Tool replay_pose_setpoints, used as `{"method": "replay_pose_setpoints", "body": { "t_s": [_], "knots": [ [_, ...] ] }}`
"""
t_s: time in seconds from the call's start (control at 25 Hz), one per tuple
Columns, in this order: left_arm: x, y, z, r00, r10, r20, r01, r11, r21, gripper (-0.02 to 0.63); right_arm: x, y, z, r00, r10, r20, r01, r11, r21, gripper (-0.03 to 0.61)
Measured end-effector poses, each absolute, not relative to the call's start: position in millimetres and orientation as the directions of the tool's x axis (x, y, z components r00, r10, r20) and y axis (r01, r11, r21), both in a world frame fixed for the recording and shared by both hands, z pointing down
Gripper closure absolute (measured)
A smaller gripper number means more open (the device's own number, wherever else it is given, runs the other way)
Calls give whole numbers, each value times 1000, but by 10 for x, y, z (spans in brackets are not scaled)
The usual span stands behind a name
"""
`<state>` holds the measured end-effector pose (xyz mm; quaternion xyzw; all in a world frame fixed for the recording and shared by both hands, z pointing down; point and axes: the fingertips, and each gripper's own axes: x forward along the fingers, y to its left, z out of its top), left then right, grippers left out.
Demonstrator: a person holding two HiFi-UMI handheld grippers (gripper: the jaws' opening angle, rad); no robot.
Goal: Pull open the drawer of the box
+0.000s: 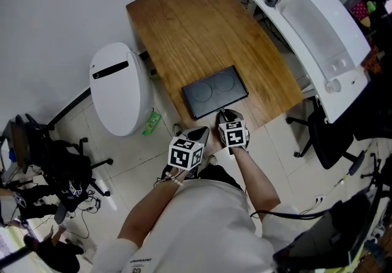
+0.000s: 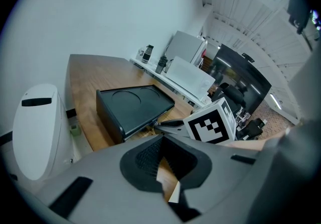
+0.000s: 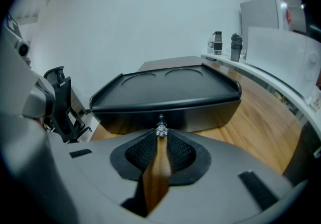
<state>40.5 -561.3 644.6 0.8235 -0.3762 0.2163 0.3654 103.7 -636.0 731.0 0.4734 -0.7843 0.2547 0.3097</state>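
Pinching with right hand-held gripper (image 3: 161, 135), jaws closed on it, the small faceted knob (image 3: 161, 130) of the drawer (image 3: 200, 115) in the black box (image 3: 165, 87) at the tabletop's (image 1: 202, 27) near edge; best drawn straight back, level, with left hand-held gripper (image 2: 163, 142), closed and empty, bracing the box.

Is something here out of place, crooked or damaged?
Nothing much stands out. The box lies flat on the table, its drawer shut, the knob between the right tongs. Only a small green thing sits on the floor by the bin.
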Motion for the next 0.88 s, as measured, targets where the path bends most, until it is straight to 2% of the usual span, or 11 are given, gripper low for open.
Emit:
{"method": "replay_pose_setpoints", "body": {
  "t_s": [0.88],
  "knots": [
    [431,-5484,6482,625,-450,638,-775,-450,443,614,1151,-6144,7365,-351,-578,737,-905,412,-108,525]
  ]
}}
